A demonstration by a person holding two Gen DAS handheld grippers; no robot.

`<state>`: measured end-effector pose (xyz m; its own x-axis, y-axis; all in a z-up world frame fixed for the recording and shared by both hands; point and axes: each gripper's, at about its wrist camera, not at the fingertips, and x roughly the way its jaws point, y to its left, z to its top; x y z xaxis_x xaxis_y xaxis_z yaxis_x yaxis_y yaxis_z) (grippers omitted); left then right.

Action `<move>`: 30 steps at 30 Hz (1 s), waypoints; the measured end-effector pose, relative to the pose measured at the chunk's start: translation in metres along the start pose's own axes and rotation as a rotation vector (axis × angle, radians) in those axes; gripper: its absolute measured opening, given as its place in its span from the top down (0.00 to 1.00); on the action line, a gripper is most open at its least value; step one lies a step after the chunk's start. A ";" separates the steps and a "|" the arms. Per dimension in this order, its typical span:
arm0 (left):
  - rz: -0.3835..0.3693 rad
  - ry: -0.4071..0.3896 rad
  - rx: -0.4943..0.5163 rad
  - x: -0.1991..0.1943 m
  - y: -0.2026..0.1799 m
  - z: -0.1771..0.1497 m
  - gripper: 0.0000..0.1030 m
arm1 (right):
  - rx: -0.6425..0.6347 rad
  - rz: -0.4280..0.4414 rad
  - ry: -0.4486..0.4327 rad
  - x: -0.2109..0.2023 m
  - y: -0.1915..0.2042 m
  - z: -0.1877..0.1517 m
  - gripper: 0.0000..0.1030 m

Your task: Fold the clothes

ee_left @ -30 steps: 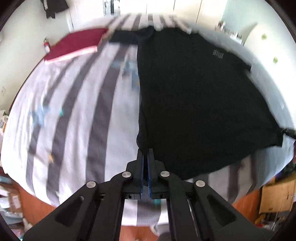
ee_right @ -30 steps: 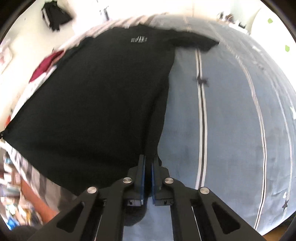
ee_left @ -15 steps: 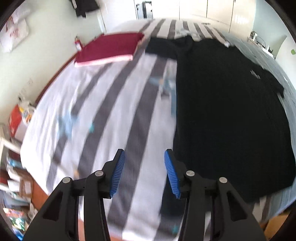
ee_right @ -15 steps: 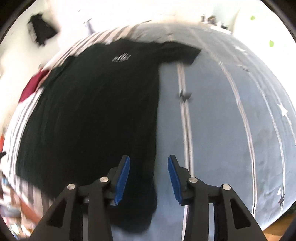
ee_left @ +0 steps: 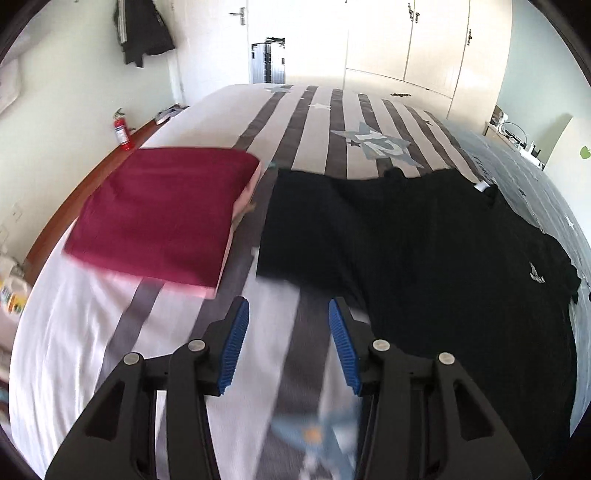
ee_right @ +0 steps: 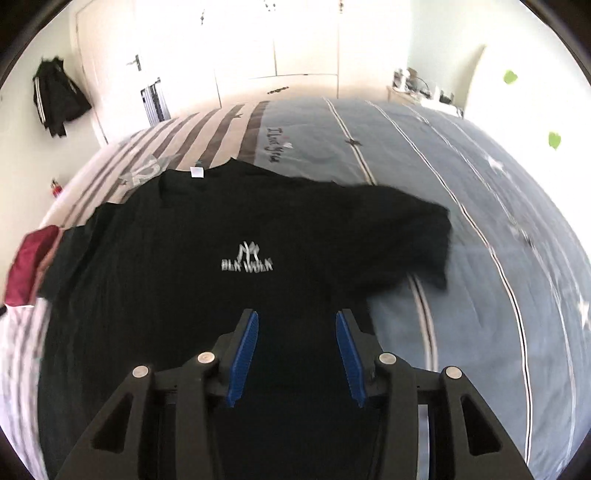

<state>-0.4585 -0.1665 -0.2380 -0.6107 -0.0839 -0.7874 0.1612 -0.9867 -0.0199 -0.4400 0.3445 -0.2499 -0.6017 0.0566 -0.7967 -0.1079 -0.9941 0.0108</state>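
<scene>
A black T-shirt lies spread flat on the bed, collar toward the far end, white chest print facing up. My left gripper is open and holds nothing. It hovers over the striped bedcover, just short of the shirt's left sleeve. My right gripper is open too, with nothing between its blue pads. It is above the black T-shirt, below the print, with the right sleeve ahead to its right.
A folded maroon garment lies on the bed left of the shirt and shows as a maroon garment at the right wrist view's left edge. A red fire extinguisher stands by the left wall. A dark jacket hangs above it.
Both grippers were shut on the shirt's bottom hem corners a second ago. They have let go, opened, and travelled up the bed toward the sleeves and collar. The shirt now lies flat.
</scene>
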 end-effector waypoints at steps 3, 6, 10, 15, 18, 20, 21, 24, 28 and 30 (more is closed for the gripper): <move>0.021 0.009 0.024 0.044 -0.001 0.027 0.58 | 0.013 -0.011 0.013 0.032 0.009 0.020 0.60; 0.061 0.032 0.059 0.085 -0.006 0.049 0.58 | 0.038 -0.019 0.035 0.060 0.004 0.038 0.60; 0.090 0.073 0.028 0.131 -0.002 0.080 0.58 | 0.035 -0.019 0.034 0.091 0.001 0.061 0.60; 0.011 0.075 -0.050 0.160 0.007 0.098 0.58 | -0.008 -0.006 0.028 0.109 -0.001 0.071 0.60; -0.015 0.089 -0.064 0.181 0.005 0.112 0.55 | -0.037 0.003 0.011 0.116 0.001 0.077 0.60; -0.002 0.098 -0.048 0.192 0.003 0.118 0.54 | -0.044 0.000 0.001 0.123 0.001 0.083 0.60; 0.016 0.101 -0.039 0.198 0.003 0.120 0.54 | -0.044 -0.002 -0.003 0.127 0.000 0.087 0.60; 0.028 0.117 -0.021 0.215 0.004 0.123 0.54 | -0.027 -0.010 -0.001 0.144 -0.005 0.099 0.60; 0.025 0.116 0.065 0.224 -0.008 0.121 0.86 | -0.024 -0.011 0.015 0.167 -0.006 0.110 0.60; 0.028 0.115 0.105 0.223 -0.015 0.122 0.97 | -0.027 -0.005 0.021 0.177 -0.004 0.113 0.60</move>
<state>-0.6916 -0.1875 -0.3387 -0.5131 -0.1015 -0.8523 0.0917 -0.9938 0.0631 -0.6351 0.3690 -0.3227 -0.5842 0.0600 -0.8094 -0.0894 -0.9960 -0.0092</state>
